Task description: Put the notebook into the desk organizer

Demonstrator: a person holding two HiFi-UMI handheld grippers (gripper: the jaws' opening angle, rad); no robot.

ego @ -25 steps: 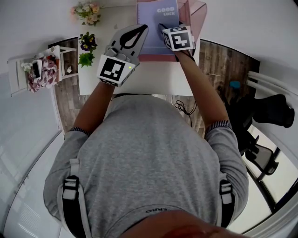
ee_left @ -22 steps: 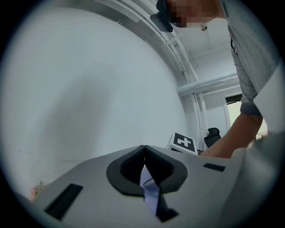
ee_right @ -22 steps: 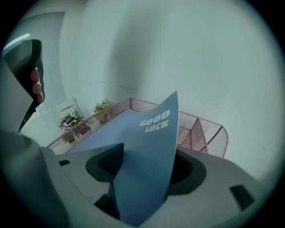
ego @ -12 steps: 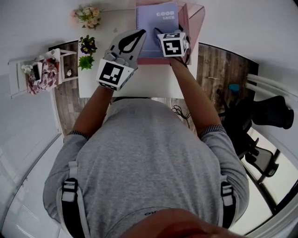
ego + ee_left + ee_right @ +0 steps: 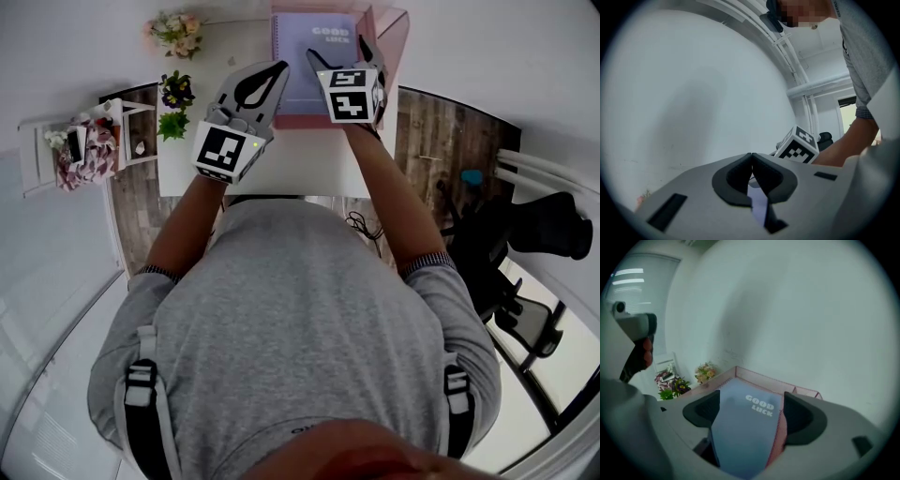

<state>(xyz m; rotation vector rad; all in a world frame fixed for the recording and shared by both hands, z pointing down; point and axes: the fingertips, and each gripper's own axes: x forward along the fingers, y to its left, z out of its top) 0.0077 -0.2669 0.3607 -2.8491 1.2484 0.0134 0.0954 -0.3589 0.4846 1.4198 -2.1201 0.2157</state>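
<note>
Lilac notebook (image 5: 305, 42) lies in pink desk organizer (image 5: 389, 23) beneath right tool (image 5: 340, 52), jaws just opened, released; left tool (image 5: 274, 73) clenched, empty.

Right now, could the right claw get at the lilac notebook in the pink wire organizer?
Probably yes. The right claw hangs over the lilac notebook, jaws just opened wide, the cover between them untouched; nothing covers it in the pink wire organizer.

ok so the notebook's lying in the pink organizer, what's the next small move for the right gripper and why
Probably draw the right gripper back, clear of the desk organizer. Its jaws have just been opening and stand wide apart, pressing nothing, and the notebook lies flat inside it, so the placing looks done.
</note>
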